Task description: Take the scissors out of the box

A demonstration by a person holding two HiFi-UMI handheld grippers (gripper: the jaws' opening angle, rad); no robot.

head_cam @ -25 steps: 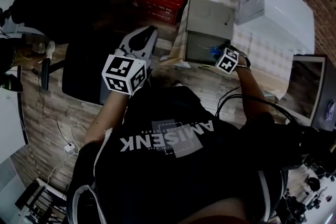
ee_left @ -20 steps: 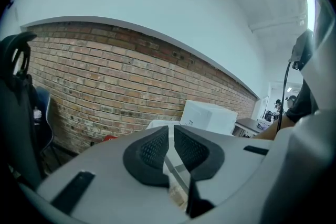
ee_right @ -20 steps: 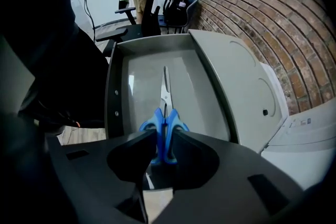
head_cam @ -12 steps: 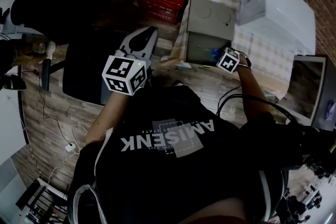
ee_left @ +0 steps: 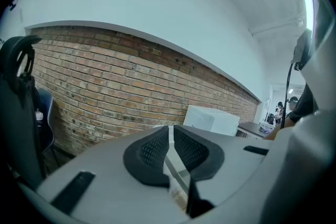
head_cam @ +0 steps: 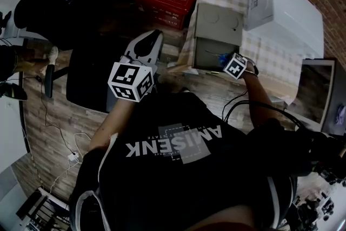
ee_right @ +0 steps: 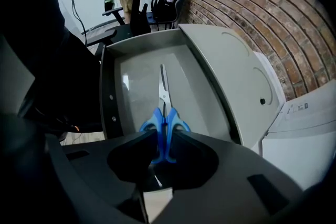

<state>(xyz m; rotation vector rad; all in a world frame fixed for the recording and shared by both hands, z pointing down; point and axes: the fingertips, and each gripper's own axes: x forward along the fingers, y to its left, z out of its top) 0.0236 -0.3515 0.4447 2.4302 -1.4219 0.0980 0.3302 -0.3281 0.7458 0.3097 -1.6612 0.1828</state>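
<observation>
The grey box (head_cam: 216, 51) stands open on the checked tablecloth, its lid (ee_right: 231, 76) swung back. Blue-handled scissors (ee_right: 164, 118) lie inside it, blades pointing away along the box floor (ee_right: 136, 81). My right gripper (ee_right: 164, 136) points down into the box; its jaws are closing and the pads press on the two blue handles. In the head view the right gripper (head_cam: 224, 58) sits at the box opening, with a bit of the blue scissors (head_cam: 220, 54) showing. My left gripper (head_cam: 143, 43) hangs in the air left of the box, jaws together with nothing in them.
A red case (head_cam: 165, 0) lies on the floor beyond the box. A white box (head_cam: 284, 5) rests on the table (head_cam: 270, 57) to the right, a screen (head_cam: 316, 92) further right. A black chair (head_cam: 86, 76) stands at the left. A brick wall (ee_left: 105, 86) faces the left gripper.
In the head view both grippers stay about where they were; the right one remains at the box opening. The whole view has shifted slightly.
</observation>
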